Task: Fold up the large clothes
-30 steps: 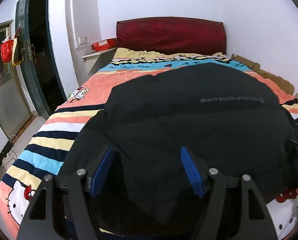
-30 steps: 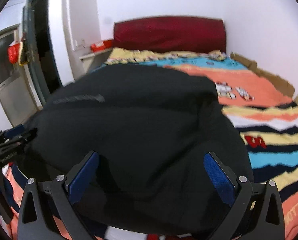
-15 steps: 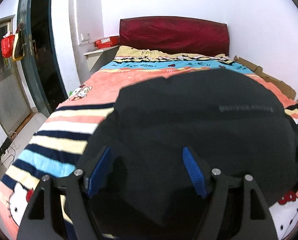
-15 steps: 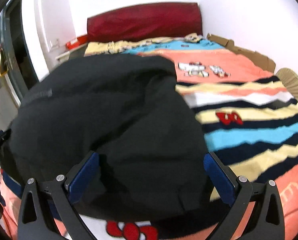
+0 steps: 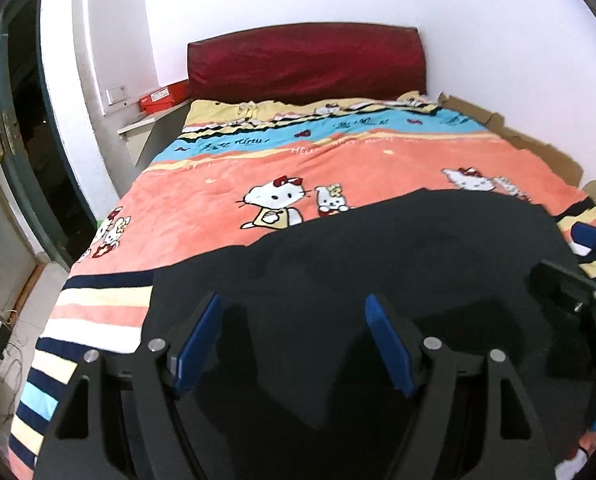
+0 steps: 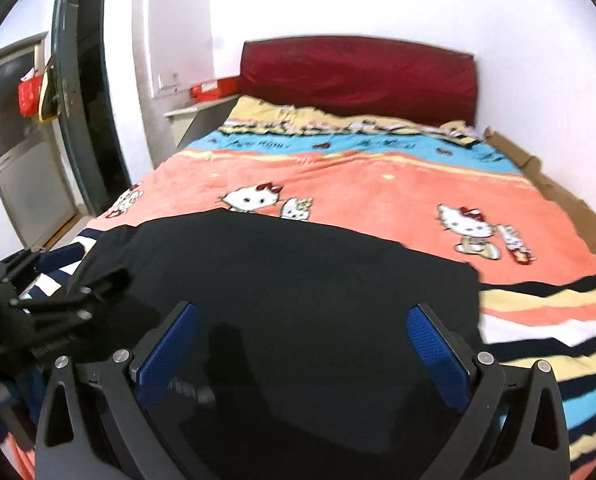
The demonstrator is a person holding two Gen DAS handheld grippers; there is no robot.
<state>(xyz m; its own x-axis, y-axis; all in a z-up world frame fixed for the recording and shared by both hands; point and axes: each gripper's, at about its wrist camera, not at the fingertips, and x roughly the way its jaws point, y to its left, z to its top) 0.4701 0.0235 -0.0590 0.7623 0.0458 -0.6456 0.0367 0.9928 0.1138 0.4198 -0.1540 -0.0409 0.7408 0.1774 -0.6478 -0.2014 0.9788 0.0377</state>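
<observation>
Both grippers have their blue pads spread wide apart, and nothing is caught between them. Left gripper (image 5: 294, 344) hangs over the black garment (image 5: 378, 264), low above the cloth, and its two blue pads (image 5: 198, 344) stand well apart with only dark cloth showing under the gap. Right gripper (image 6: 302, 354) hangs over the same black garment (image 6: 298, 280), and its blue pads (image 6: 438, 352) are even wider apart, with no cloth pinched in them. Each gripper can be seen by the other camera: the right one shows at the right edge of the left view, and the left one shows at the left edge of the right view, where a bunched bit of the black cloth lies just beside it. The garment lies spread on the near part of the bed (image 5: 202, 216), mostly flat, with a straight edge on its far side. Under it is a blanket (image 6: 378, 184) with orange, blue, yellow, white and dark stripes and white cartoon cats (image 5: 274, 204) on it. At the far end of the bed is a dark red headboard (image 5: 306, 60) against a white wall. A red box (image 5: 164, 96) sits on a small shelf (image 5: 146, 124) beside the headboard. On the left is a dark green door frame (image 6: 82, 120), and a red bag (image 6: 30, 92) hangs there.
</observation>
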